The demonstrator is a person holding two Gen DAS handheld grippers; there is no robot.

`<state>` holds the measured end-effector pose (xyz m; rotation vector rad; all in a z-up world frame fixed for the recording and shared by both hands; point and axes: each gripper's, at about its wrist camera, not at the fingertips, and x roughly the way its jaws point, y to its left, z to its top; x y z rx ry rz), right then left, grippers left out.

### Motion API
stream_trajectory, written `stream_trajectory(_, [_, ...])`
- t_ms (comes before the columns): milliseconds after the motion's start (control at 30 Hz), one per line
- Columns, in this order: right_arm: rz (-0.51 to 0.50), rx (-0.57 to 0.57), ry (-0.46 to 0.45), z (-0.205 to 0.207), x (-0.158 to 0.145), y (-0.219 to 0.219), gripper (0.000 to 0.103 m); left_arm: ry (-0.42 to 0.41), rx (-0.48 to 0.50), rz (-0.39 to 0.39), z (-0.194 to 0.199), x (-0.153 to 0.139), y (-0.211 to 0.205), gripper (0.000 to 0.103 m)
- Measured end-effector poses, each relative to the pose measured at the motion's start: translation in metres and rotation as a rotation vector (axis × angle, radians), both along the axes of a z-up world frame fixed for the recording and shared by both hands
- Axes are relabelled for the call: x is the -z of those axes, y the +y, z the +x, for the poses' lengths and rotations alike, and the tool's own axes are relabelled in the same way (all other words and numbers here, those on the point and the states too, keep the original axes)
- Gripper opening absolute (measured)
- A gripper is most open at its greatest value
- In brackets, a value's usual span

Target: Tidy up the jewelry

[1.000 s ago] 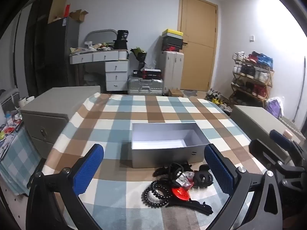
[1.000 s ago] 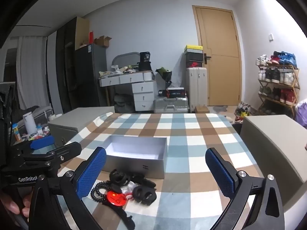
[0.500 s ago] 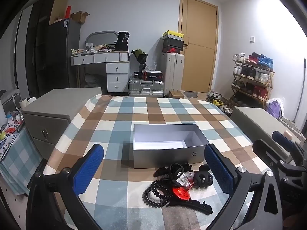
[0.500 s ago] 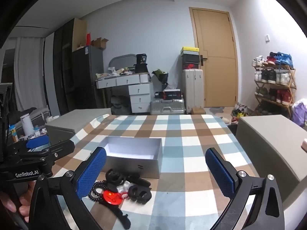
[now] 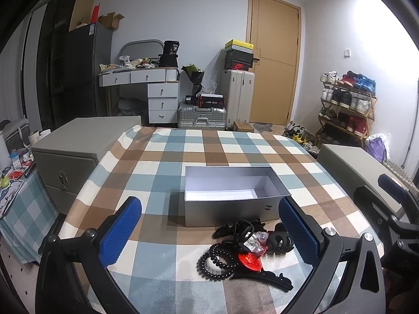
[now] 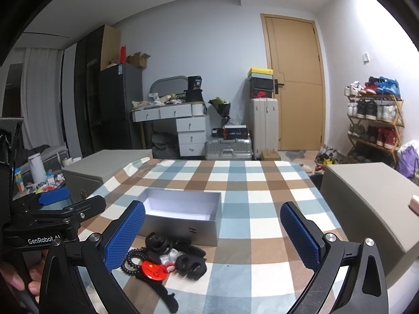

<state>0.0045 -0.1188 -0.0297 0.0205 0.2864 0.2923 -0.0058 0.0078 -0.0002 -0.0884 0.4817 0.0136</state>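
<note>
A checked cloth [image 5: 162, 157] covers the table, with an open grey box [image 5: 230, 196] in the middle. The jewelry pile [image 5: 246, 248] lies just in front of it. Both the left gripper [image 5: 209, 233] and the right gripper [image 6: 212, 233] hover spread wide, holding nothing.

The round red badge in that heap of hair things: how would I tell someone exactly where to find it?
Start at the open grey box on the checked tablecloth. Just in front of its near wall lies a pile of mostly black hair accessories; the red badge sits at the near side of that pile, right beside the black coiled hair tie. It is the only bright red, flat disc there.
</note>
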Motion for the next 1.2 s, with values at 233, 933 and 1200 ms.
stream_trajectory(233, [-0.003,0.001,0.016,0.0019,0.0007,0.0008,0.103,0.000,0.007,-0.007,-0.0009,0.0021,0.0001,0.102])
stream_trajectory(933, [-0.009,0.011,0.032,0.0034,0.0008,-0.0013,0.103,0.011,0.016,0.000,-0.0005,0.0041,-0.0026,0.102])
stream_trajectory(1200, [-0.013,0.012,0.035,0.0038,0.0009,-0.0016,0.103,0.026,0.014,0.008,0.0013,0.0073,-0.0010,0.102])
